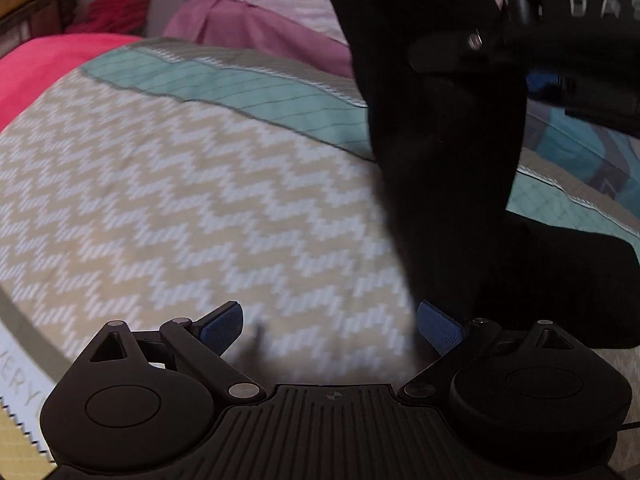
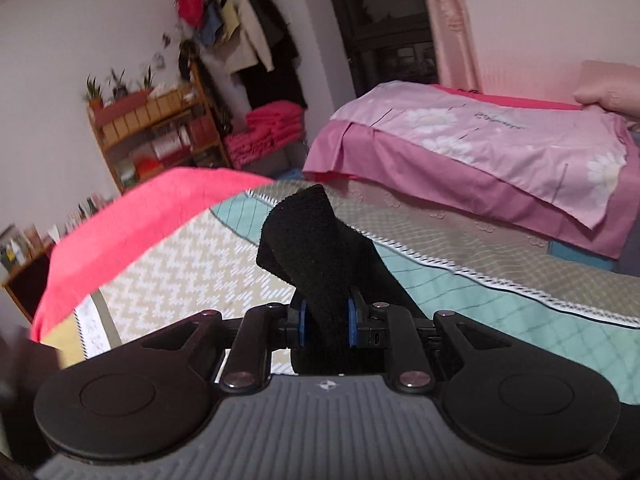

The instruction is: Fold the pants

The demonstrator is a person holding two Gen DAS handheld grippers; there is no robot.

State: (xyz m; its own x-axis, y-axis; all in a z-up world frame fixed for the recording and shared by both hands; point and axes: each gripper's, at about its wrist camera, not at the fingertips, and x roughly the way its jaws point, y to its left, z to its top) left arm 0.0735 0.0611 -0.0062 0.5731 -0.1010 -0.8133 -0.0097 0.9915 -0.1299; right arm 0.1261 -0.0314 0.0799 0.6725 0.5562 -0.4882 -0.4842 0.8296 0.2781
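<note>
The black pants (image 1: 440, 140) hang in a long strip from the upper right down onto the zigzag-patterned quilt (image 1: 160, 200), where the rest of them lies bunched at the right. My right gripper (image 1: 500, 68) holds their top end up there. In the right wrist view, the right gripper (image 2: 326, 320) is shut on a thick fold of the black pants (image 2: 304, 240), which sticks up beyond the blue pads (image 2: 352, 320). My left gripper (image 1: 332, 328) is open low over the quilt. Its right pad (image 1: 440, 328) is beside the hanging cloth, and no cloth lies between its pads.
The quilt (image 2: 180, 264) has a teal band (image 2: 480, 312) across it. A red blanket (image 2: 140, 208) lies along its left side. Behind it are a bed with a pink sheet (image 2: 480, 140), a wooden shelf (image 2: 152, 132) and hanging clothes (image 2: 248, 40).
</note>
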